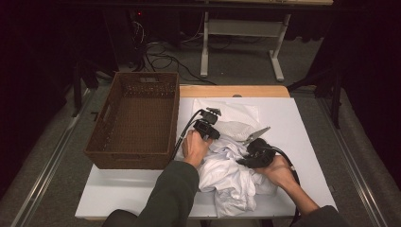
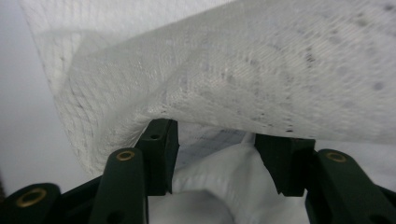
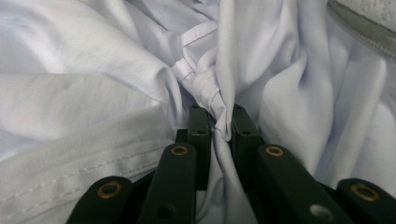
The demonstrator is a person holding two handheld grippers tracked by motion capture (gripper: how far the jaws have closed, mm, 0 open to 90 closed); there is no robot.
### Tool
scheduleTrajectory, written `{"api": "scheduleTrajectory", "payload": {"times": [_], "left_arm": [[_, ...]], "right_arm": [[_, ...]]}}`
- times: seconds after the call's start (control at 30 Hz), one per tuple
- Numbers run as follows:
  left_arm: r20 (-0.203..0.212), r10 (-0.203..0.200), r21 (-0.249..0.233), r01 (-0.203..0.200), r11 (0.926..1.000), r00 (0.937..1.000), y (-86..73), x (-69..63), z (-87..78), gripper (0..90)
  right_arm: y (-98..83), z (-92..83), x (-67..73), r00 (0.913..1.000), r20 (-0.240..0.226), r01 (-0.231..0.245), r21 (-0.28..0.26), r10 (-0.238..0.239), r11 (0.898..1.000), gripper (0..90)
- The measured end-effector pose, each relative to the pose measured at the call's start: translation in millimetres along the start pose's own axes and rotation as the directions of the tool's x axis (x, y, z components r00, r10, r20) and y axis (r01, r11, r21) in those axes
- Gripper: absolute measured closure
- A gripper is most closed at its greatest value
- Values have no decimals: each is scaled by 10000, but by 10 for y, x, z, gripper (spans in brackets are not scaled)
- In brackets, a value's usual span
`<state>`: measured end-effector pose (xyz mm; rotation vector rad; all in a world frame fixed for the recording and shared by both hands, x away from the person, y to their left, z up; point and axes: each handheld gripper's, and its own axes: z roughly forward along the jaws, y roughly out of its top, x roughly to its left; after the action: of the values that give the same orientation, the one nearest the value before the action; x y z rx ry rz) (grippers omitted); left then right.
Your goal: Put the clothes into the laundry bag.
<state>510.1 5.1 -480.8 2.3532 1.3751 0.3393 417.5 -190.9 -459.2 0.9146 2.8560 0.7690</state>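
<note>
White cotton, a crumpled garment (image 1: 231, 177), lies heaped on the near half of a white board (image 1: 302, 123) that covers the table, its lower folds reaching the board's near edge. The far right and near left of the board are bare and give room to move. A brown wicker basket (image 1: 135, 120) stands just beside the board's left edge, hanging partly over it. A strip of wooden tabletop (image 1: 231, 91) shows beyond the board's far edge.

In the high view the left gripper (image 1: 208, 124) sits at the garment's far left corner, near the basket's right wall, and the right gripper (image 1: 255, 153) rests on the heap's right side.

The right gripper view brings out what the high view cannot: the jaws are clamped on a twisted, stitched hem of the garment (image 3: 205, 88), the cloth bunched tight between the pads. The left gripper view shows a coarser, open-weave white fabric (image 2: 243, 70) draped over the jaw tips, with smooth cloth below; these jaws stand apart, and the pads press nothing.

Grey carpet (image 1: 236, 66), loose cables (image 1: 161, 59) and a white desk frame (image 1: 241, 42) lie beyond the table in a dark room.
</note>
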Motion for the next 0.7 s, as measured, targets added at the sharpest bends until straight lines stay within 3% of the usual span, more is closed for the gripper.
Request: {"api": "scheduleTrajectory", "payload": {"times": [0.13, 0.33, 0.57, 0.7], "left_arm": [[68, 99, 432, -102, 9990, 9999, -24, 2, 63, 491], [468, -218, 493, 195, 9986, 9987, 4, 31, 91, 565], [499, 58, 555, -86, 9984, 9987, 24, 3, 93, 860], [541, 282, 607, -315, 9977, 9981, 9, -7, 70, 886]], "right_arm": [[-17, -23, -32, 9999, 59, -162, -67, 162, 9998, 828], [-8, -22, 5, 9996, 262, -90, -26, 91, 10000, 824], [-22, -34, -7, 9995, 130, -270, -94, 271, 9996, 824], [-43, -80, -17, 9996, 173, -223, -276, 228, 9994, 826]]}}
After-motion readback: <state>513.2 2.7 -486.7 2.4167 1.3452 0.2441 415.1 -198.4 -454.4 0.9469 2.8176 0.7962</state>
